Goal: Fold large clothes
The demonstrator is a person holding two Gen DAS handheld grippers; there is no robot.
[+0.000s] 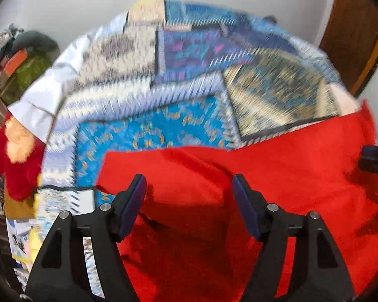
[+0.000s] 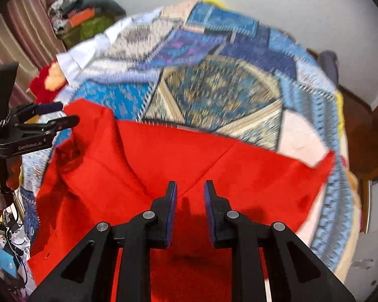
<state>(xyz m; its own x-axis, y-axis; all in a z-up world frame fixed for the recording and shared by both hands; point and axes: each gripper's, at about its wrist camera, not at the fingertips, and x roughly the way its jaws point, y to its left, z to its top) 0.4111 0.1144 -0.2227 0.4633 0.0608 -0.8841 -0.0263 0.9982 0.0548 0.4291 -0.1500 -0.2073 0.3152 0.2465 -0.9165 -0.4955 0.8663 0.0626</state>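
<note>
At the left edge of your right wrist view, "GenRobot.AI" reads in pale letters along your left gripper (image 2: 51,114) body.

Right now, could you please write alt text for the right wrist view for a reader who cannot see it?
A red garment lies spread over a patchwork quilt on a bed. The right gripper points down at it, jaws slightly apart with nothing between them. At the left edge, the left gripper hangs over the cloth's corner.
</note>
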